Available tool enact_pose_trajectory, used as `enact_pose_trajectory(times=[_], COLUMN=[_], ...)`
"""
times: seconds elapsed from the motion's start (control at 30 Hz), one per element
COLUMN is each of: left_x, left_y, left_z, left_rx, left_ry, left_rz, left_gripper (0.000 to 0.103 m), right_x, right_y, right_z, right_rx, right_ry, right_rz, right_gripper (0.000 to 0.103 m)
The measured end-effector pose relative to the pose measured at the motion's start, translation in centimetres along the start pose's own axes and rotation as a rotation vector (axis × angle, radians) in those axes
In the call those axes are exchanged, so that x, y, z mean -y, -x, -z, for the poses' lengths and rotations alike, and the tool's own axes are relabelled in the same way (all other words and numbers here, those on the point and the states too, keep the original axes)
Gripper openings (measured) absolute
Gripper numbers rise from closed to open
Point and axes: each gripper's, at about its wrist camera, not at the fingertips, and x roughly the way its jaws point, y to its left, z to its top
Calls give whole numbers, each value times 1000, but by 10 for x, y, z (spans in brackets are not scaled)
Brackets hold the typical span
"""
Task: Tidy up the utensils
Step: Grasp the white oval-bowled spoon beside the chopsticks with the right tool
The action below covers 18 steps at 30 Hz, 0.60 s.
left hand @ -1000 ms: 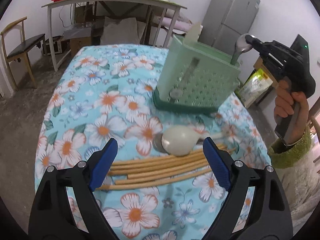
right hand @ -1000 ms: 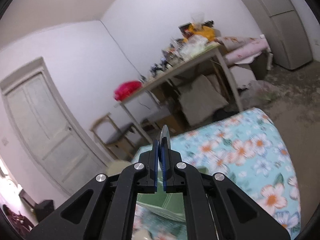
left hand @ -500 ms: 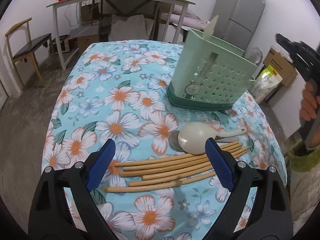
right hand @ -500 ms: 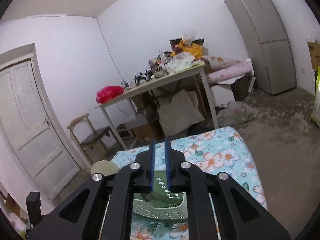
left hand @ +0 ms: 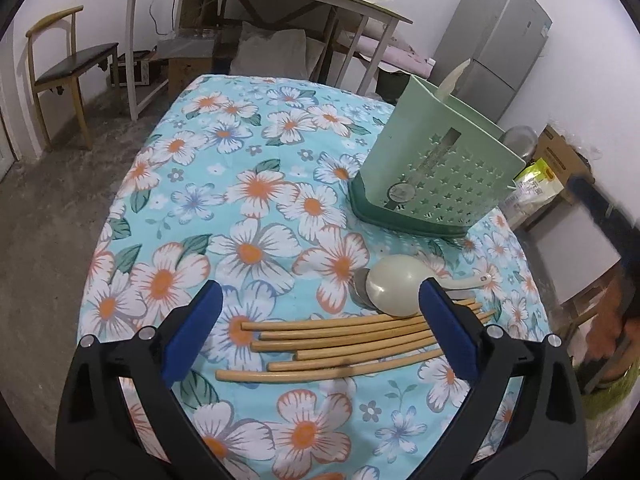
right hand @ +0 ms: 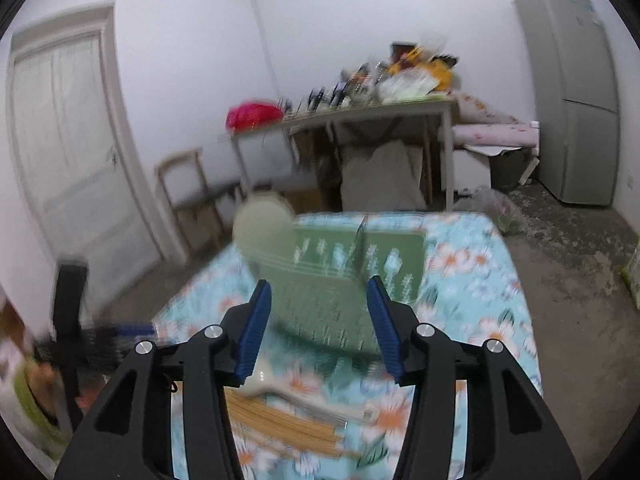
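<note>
Left gripper [left hand: 318, 322]: spread wide, holds nothing, above the chopsticks.
Chopsticks [left hand: 344, 344]: flat on the worktop [left hand: 248, 184], lying between the blue pads.
Rice spoon [left hand: 394, 290]: just behind the chopsticks.
Utensil holder [left hand: 436, 176]: upright, farther back.
Right gripper [right hand: 318, 326]: spread, empty, facing the holder.

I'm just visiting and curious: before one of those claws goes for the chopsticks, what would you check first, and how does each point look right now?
1. Left claw open and empty: ok.
2. Right claw open and empty: ok.
3. Chopsticks lying flat on the tablecloth between the left claw's fingers: ok.
4. Chopsticks free of other utensils: not ok, the pale spoon sits against their far side.
5. Green holder upright: ok.
6. Free room inside the holder: cannot tell, the right view is blurred.
</note>
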Motion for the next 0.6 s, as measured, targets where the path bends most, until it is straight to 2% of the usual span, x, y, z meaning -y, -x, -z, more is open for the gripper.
enact_pose_trajectory(times=[0.27,0.47,0.6], left_x=[-2,-8,-12], left_y=[4,4,5], left_z=[2,6,7], left_rx=[16,17,25], left_ry=[2,-3,-6], left_rz=[-18,-24,-21], left_gripper=[95,95,95], right_x=[-35,-51,-55], right_y=[-46,-78,-90], right_z=[43,64,71], right_rx=[-190,-309,-368], right_ry=[101,221,270], right_rz=[-54,-7,16], right_gripper=[49,48,42])
